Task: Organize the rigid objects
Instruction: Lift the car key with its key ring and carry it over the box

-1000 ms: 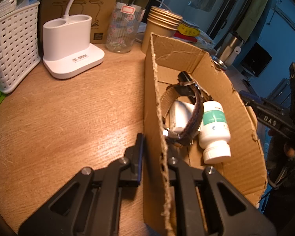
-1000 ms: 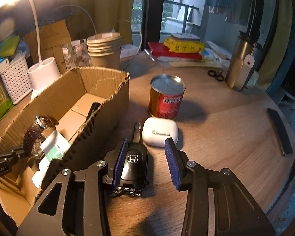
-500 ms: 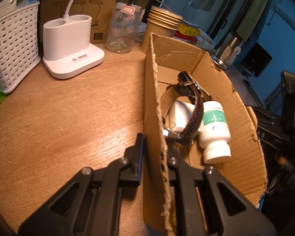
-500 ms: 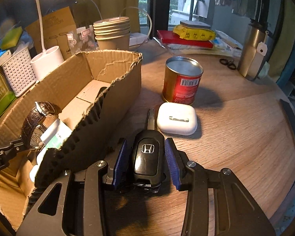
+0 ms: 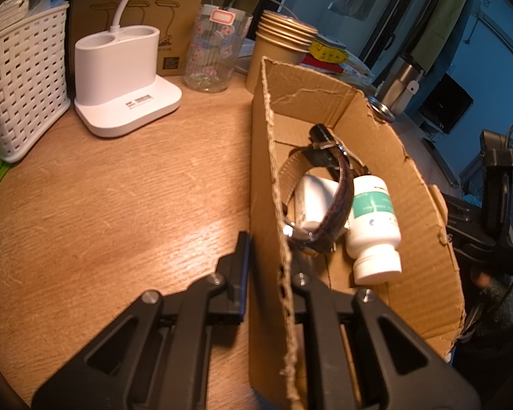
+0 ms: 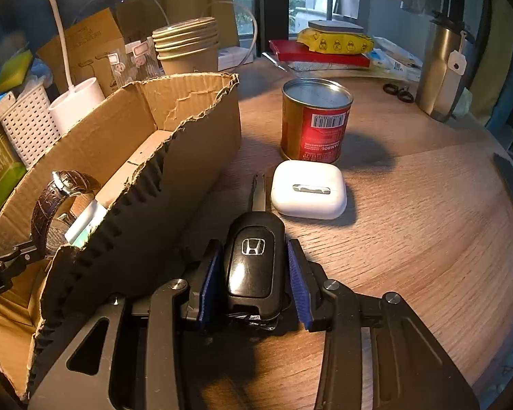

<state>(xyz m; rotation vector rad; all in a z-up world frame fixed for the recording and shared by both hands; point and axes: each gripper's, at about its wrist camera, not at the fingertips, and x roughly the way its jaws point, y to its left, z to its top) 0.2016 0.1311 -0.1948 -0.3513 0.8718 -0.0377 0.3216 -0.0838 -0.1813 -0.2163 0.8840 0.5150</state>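
Note:
My left gripper (image 5: 266, 256) is shut on the near wall of the torn cardboard box (image 5: 420, 222). Inside the box lie a brown leather watch (image 5: 338, 198), a white pill bottle (image 5: 372, 218) with a green label and a white block (image 5: 313, 201). In the right wrist view a black car key (image 6: 253, 273) sits between the blue pads of my right gripper (image 6: 254, 251), which press on both its sides, just right of the box (image 6: 195, 143). Its blade points away over the table. A white earbud case (image 6: 307, 191) and a red tin can (image 6: 314, 119) stand beyond it.
A white lamp base (image 5: 123, 75), a white woven basket (image 5: 20, 78), a glass jar (image 5: 215, 51) and stacked paper cups (image 5: 284, 48) stand behind the box. A steel bottle (image 6: 441, 68), scissors (image 6: 398, 92) and books (image 6: 321, 51) are at the back right.
The car key, first beside the right gripper's left pad, now sits centred between both pads. The right gripper's view has dipped a little. The left gripper and box have not moved.

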